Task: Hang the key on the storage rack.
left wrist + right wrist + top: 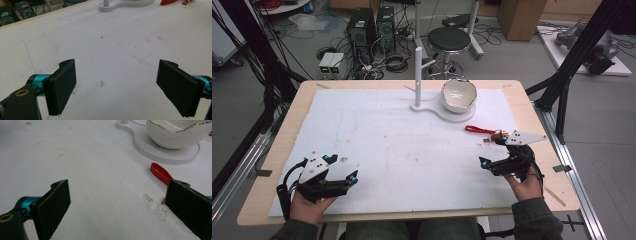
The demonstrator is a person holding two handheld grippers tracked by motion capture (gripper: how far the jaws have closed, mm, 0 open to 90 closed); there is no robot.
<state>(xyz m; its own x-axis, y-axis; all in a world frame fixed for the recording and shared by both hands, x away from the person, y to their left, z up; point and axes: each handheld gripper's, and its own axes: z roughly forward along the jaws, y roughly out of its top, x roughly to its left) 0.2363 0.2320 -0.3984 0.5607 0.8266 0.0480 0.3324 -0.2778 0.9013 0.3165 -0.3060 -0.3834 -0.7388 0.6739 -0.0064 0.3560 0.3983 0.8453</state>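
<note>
Strap (480, 130), red, lies on the mat (402, 145) just ahead of the right gripper (492, 153), long axis running left-right toward the bowl stand (447, 112), well apart from the left gripper (343, 167); both grippers gape wide, holding nothing.

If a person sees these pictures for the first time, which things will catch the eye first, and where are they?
First comes the white bowl with a wavy rim, sitting on a white stand with an upright post at the far middle of the table. Next is the red strap lying just beyond the right claw. Both the right claw and the left claw rest open at the near edge.
</note>
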